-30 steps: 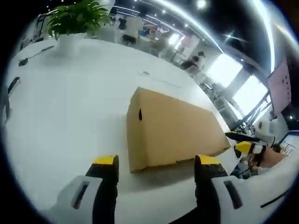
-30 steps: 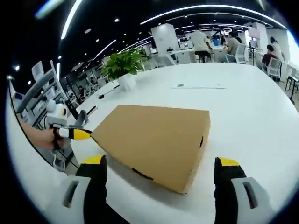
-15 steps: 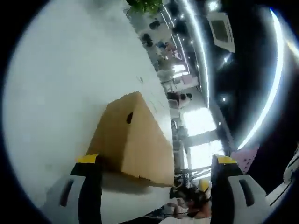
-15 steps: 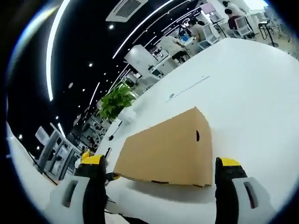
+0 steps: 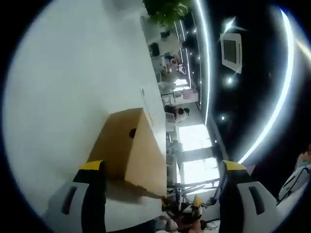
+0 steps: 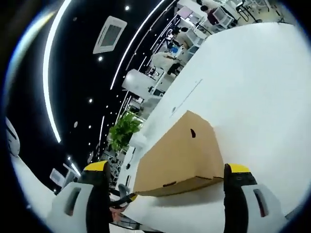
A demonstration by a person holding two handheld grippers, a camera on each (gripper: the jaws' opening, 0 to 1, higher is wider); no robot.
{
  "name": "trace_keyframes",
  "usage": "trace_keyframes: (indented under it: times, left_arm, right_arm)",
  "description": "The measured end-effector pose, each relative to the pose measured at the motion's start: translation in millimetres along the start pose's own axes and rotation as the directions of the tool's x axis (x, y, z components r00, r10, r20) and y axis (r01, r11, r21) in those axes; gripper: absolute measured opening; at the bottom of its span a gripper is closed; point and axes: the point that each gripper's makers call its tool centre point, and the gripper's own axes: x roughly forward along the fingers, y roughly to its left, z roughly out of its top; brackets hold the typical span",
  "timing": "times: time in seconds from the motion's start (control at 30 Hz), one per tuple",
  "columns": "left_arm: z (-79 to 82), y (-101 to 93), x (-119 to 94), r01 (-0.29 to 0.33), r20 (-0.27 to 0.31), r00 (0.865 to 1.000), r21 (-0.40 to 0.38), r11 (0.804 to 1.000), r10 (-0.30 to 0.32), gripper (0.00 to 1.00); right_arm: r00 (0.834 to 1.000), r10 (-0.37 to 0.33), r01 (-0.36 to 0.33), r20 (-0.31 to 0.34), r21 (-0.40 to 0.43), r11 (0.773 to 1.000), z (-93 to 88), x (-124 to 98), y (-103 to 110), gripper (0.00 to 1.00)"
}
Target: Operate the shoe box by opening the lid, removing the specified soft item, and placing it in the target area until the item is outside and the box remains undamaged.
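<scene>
The left claw (image 5: 160, 187) is spread wide and pinches nothing, as is the right claw (image 6: 165, 187). Just beyond each lies the box (image 5: 129, 150) with its lid down, on the white tabletop (image 5: 63, 87). A plant (image 6: 121, 133) stands far behind it.

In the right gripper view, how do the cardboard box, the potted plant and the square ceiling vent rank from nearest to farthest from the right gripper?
1. Cardboard box, closed, on the white table, just ahead of the right gripper.
2. Potted plant, beyond the box's far end.
3. Ceiling vent, high overhead.
</scene>
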Motion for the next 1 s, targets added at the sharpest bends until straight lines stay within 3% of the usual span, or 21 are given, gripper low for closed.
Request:
trace_keyframes:
  times: [0.13, 0.3, 0.33, 0.47, 0.57, 0.6, 0.7, 0.73, 0.8, 0.83, 0.87, 0.93, 1.0]
  left_arm:
    - [-7.0, 9.5, -0.1, -0.028, -0.024, 0.999, 0.003, 1.0, 0.028, 1.0]
    - [-22.7, 7.9, 1.2, -0.04, -0.093, 0.995, -0.009, 0.999, 0.039, 1.0]
    - [-30.1, 13.4, -0.2, -0.074, -0.124, 0.99, -0.033, 0.997, 0.07, 1.0]
    - [-34.8, 19.2, 2.7, -0.099, -0.113, 0.989, -0.051, 0.994, 0.093, 0.98]
    - [-37.3, 20.5, 0.1, -0.099, -0.146, 0.985, -0.019, 0.995, 0.095, 0.83]
    - [-37.9, 20.2, -0.1, -0.092, -0.152, 0.984, -0.002, 0.996, 0.091, 0.84]
    - [-37.0, 29.5, -2.4, -0.121, -0.166, 0.979, 0.001, 0.993, 0.119, 0.84]
    - [-33.7, 34.5, -4.2, -0.119, -0.161, 0.98, -0.007, 0.993, 0.117, 0.82]
    - [-34.7, 29.2, -6.0, -0.084, -0.161, 0.985, -0.093, 0.992, 0.068, 0.73]
    - [-37.0, 31.1, -7.7, -0.074, -0.175, 0.983, -0.087, 0.993, 0.058, 0.67]
    - [-38.7, 36.6, -8.4, -0.098, -0.183, 0.979, -0.052, 0.994, 0.087, 0.67]
    - [-43.4, 37.4, -8.8, -0.097, -0.207, 0.974, -0.034, 0.995, 0.087, 0.7]
    - [-48.2, 27.7, -7.0, -0.079, -0.192, 0.979, -0.033, 0.996, 0.072, 0.68]
  right_arm:
    - [0.999, -0.009, 0.009, 0.049, -0.007, 1.0, 6.5, -2.3, -0.9, 1.0]
    - [0.995, -0.022, 0.007, 0.101, 0.147, 0.989, 12.0, -4.3, -7.7, 0.95]
    - [0.995, -0.019, 0.0, 0.1, 0.187, 0.982, 10.3, -5.5, -8.4, 0.91]
    - [0.996, -0.046, 0.035, 0.082, 0.141, 0.989, 5.1, -8.3, -13.6, 0.9]
    - [0.996, -0.021, 0.005, 0.085, 0.187, 0.982, 0.5, -8.0, -12.0, 0.87]
    - [0.996, -0.018, -0.002, 0.087, 0.217, 0.976, -1.0, -7.4, -11.4, 0.84]
    - [0.997, -0.01, -0.008, 0.078, 0.227, 0.974, -7.7, -5.9, -11.6, 0.74]
    - [0.999, -0.015, 0.005, 0.047, 0.215, 0.977, -14.7, -4.4, -11.2, 0.71]
    - [1.0, -0.003, 0.005, -0.008, 0.191, 0.982, -25.0, -3.7, -9.0, 0.56]
    - [1.0, 0.0, 0.0, -0.002, 0.183, 0.983, -24.9, -2.7, -7.6, 0.53]
    - [1.0, 0.007, -0.007, 0.003, 0.186, 0.982, -25.8, -2.3, -5.8, 0.55]
    - [1.0, 0.025, -0.025, 0.002, 0.233, 0.972, -29.2, -1.3, -6.0, 0.57]
    - [0.999, 0.034, -0.036, 0.014, 0.244, 0.969, -28.3, -1.5, -7.7, 0.57]
